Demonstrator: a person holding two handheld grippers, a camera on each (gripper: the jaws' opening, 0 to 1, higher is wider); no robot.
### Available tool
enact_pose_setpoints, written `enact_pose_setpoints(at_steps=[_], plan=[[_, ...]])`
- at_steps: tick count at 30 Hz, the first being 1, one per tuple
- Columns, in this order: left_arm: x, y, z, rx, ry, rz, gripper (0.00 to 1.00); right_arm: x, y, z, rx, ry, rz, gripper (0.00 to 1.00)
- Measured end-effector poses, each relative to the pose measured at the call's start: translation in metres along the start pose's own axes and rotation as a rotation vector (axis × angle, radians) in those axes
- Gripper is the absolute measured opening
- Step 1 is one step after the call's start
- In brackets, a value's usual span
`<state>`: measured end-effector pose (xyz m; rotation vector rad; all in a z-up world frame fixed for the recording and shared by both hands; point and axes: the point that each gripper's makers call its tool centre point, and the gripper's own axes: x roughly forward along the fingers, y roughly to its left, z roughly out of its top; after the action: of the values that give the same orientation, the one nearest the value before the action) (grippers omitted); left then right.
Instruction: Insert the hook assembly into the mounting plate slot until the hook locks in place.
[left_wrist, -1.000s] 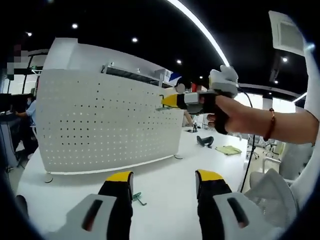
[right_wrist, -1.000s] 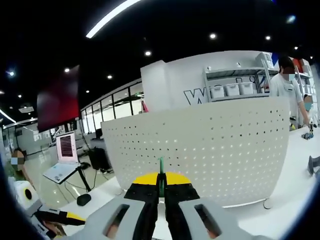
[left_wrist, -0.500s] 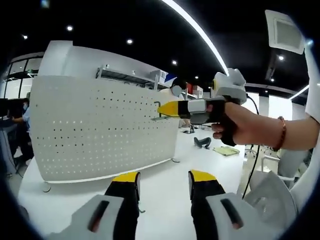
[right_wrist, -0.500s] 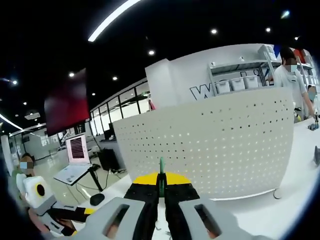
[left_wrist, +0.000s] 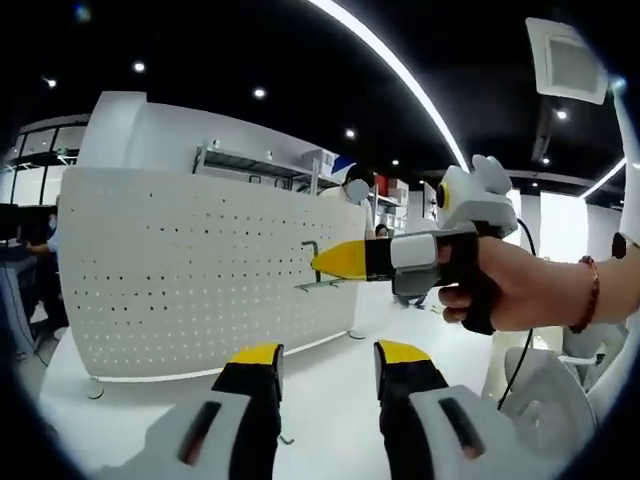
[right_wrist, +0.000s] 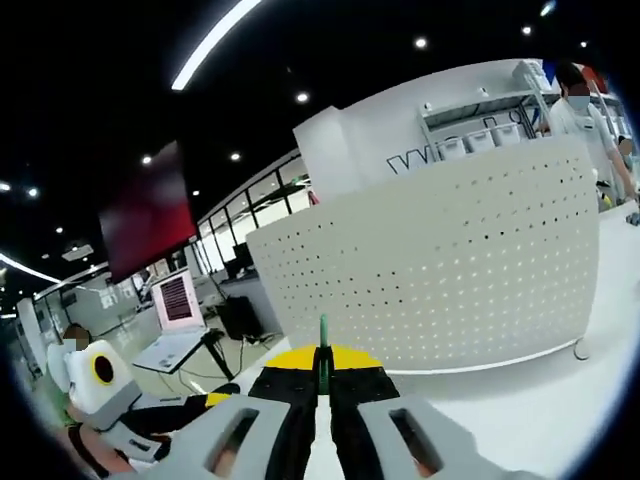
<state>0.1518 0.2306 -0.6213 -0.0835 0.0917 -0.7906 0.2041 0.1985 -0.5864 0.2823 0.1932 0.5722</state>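
Observation:
A white perforated mounting plate (left_wrist: 180, 270) stands upright on the white table (left_wrist: 320, 400). My right gripper (left_wrist: 335, 262) comes in from the right, held by a hand, and is shut on a thin green hook (left_wrist: 310, 268) whose end lies over the plate's right part; contact cannot be told. In the right gripper view the hook (right_wrist: 322, 340) sticks up from between the shut jaws of my right gripper (right_wrist: 322, 362), pointing at the plate (right_wrist: 450, 260). My left gripper (left_wrist: 325, 355) hangs open low in front of the plate, nothing between its fingers, and appears again as the left gripper (right_wrist: 110, 395).
A small green piece (left_wrist: 285, 438) lies on the table by my left jaw. Shelving (left_wrist: 260, 165) rises behind the plate. A person (right_wrist: 580, 110) stands at the far right, and a lit screen (right_wrist: 175, 300) sits at the left on a stand.
In the left gripper view the right gripper with the hook has dropped lower and moved left across the plate's face. The right gripper view has tilted and shifted. The left jaws stay open.

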Motion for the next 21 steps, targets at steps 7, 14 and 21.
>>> enact_pose_setpoints(at_steps=[7, 14, 21], plan=[[0.004, 0.000, 0.004, -0.009, -0.017, 0.010, 0.38, 0.000, 0.016, -0.011, 0.035, 0.009, 0.034, 0.02], [0.000, 0.006, 0.010, -0.050, -0.061, 0.032, 0.38, 0.000, 0.025, -0.016, 0.064, 0.015, 0.052, 0.02], [-0.001, 0.011, 0.013, -0.079, -0.083, 0.053, 0.34, 0.000, 0.033, -0.021, 0.096, 0.022, 0.079, 0.02]])
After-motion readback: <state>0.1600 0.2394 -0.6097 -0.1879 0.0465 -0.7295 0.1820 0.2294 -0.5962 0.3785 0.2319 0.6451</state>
